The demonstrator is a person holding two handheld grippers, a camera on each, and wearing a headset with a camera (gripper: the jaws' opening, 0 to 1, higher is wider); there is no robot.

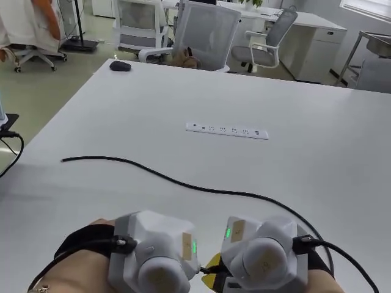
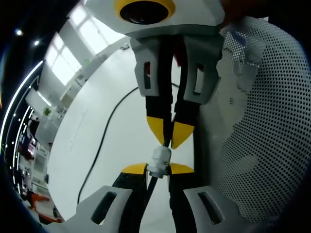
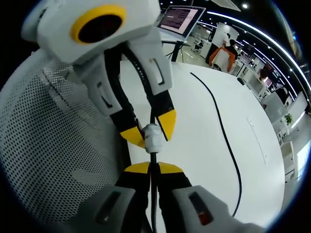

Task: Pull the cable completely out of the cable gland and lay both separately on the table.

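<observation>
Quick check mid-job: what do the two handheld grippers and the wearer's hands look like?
The left gripper and right gripper match: rounded white housings and black fingers ending in yellow tips. In the head view each body carries a tan sticker and a green light, with a black lead plugged into its outer side. Dark fabric, glove or strap, wraps the hands.

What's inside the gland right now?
The cable runs into the gland. The stretch inside is covered by the gland's white body, so its depth cannot be seen.

No legible txt; monitor screen too blurry to read.
</observation>
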